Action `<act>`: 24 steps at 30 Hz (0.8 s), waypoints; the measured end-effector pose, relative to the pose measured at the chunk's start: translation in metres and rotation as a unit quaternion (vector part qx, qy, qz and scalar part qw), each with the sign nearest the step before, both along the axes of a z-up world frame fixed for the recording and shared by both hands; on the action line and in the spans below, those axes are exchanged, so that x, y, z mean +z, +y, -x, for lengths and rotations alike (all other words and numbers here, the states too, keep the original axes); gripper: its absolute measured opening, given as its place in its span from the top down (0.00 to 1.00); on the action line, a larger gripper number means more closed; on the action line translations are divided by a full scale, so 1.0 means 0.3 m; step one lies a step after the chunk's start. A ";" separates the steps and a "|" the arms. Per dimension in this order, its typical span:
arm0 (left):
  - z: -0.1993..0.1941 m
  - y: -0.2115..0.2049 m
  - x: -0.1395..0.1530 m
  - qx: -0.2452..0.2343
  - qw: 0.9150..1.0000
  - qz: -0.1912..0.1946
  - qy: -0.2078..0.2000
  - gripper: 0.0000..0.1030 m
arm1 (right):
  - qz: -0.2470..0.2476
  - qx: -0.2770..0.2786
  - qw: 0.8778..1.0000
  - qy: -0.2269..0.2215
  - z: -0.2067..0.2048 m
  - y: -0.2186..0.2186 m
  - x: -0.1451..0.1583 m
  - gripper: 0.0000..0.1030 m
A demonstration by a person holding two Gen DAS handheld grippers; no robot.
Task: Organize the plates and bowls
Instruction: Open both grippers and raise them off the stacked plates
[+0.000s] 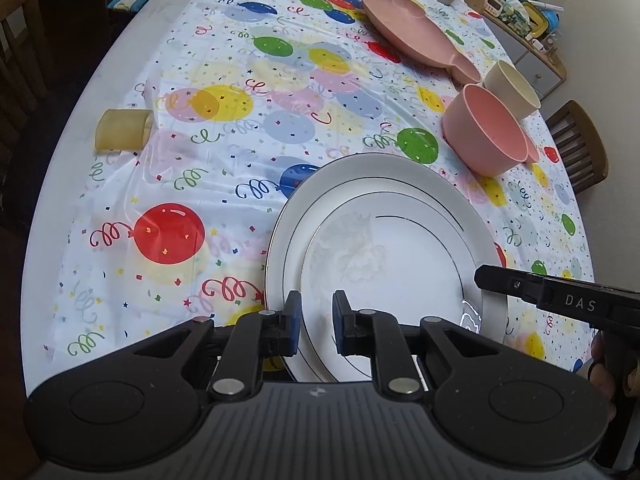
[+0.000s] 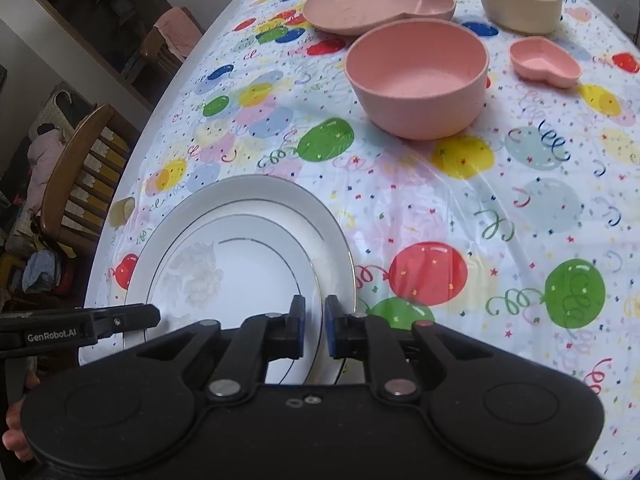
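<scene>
Left wrist view: left gripper (image 1: 316, 322) fingers part-open, a narrow gap straddling the near rim of a small white silver-ringed plate (image 1: 384, 276) stacked on a larger white plate (image 1: 400, 176); contact unclear. Round pink bowl (image 1: 486, 134) beyond on the balloon tablecloth (image 1: 200, 168).

Right wrist view: right gripper (image 2: 315, 330) fingers a slit apart over the small plate's (image 2: 244, 276) right rim, grip unclear.

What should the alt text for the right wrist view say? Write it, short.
The right tongs straddle the near rim of a small white plate stacked on a larger white plate, on a balloon-print tablecloth. Beyond stand a pink bowl, a pink divided plate, a cream bowl and a small pink dish.
</scene>
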State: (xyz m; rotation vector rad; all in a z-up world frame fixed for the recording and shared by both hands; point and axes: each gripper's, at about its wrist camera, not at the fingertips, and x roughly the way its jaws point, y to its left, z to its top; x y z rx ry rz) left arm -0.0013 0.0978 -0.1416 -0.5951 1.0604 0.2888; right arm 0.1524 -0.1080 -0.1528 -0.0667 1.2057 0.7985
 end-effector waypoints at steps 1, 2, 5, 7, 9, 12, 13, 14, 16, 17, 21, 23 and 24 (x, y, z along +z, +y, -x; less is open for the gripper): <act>0.003 -0.004 0.008 -0.003 1.000 -0.001 -0.003 0.85 | 0.001 0.000 1.000 -0.006 0.004 0.003 0.008 0.84; 0.007 -0.008 0.017 -0.006 1.000 -0.004 -0.006 0.85 | 0.001 0.000 1.000 -0.010 0.008 0.005 0.015 0.83; 0.016 -0.024 0.048 -0.018 1.000 -0.013 -0.017 0.85 | -0.003 0.005 1.000 -0.017 0.030 0.007 0.040 0.82; 0.024 -0.034 0.070 -0.026 0.999 -0.019 -0.026 0.85 | -0.005 0.010 1.000 -0.025 0.054 0.012 0.060 0.81; 0.031 -0.043 0.095 -0.036 0.998 -0.025 -0.035 0.85 | -0.010 0.013 0.999 -0.032 0.081 0.016 0.084 0.80; 0.042 -0.059 0.133 -0.049 0.997 -0.037 -0.049 0.85 | -0.015 0.016 0.999 -0.050 0.123 0.017 0.124 0.79; 0.046 -0.064 0.145 -0.053 0.996 -0.041 -0.053 0.85 | -0.016 0.015 0.998 -0.055 0.136 0.016 0.138 0.78; 0.050 -0.069 0.160 -0.058 0.996 -0.046 -0.058 0.85 | -0.018 0.014 0.998 -0.061 0.149 0.013 0.153 0.78; 0.057 -0.078 0.184 -0.067 0.994 -0.053 -0.067 0.85 | -0.022 0.012 0.997 -0.071 0.174 0.008 0.179 0.77; 0.060 -0.083 0.196 -0.071 0.993 -0.056 -0.072 0.85 | -0.023 0.010 0.997 -0.077 0.186 0.005 0.193 0.76; 0.067 -0.107 0.244 -0.090 0.989 -0.071 -0.091 0.84 | -0.031 0.005 0.994 -0.100 0.234 -0.009 0.250 0.71; 0.068 -0.120 0.267 -0.098 0.987 -0.077 -0.100 0.84 | -0.035 0.002 0.993 -0.112 0.254 -0.015 0.277 0.68; 0.068 -0.126 0.277 -0.101 0.986 -0.079 -0.105 0.83 | -0.036 0.001 0.992 -0.119 0.263 -0.019 0.290 0.67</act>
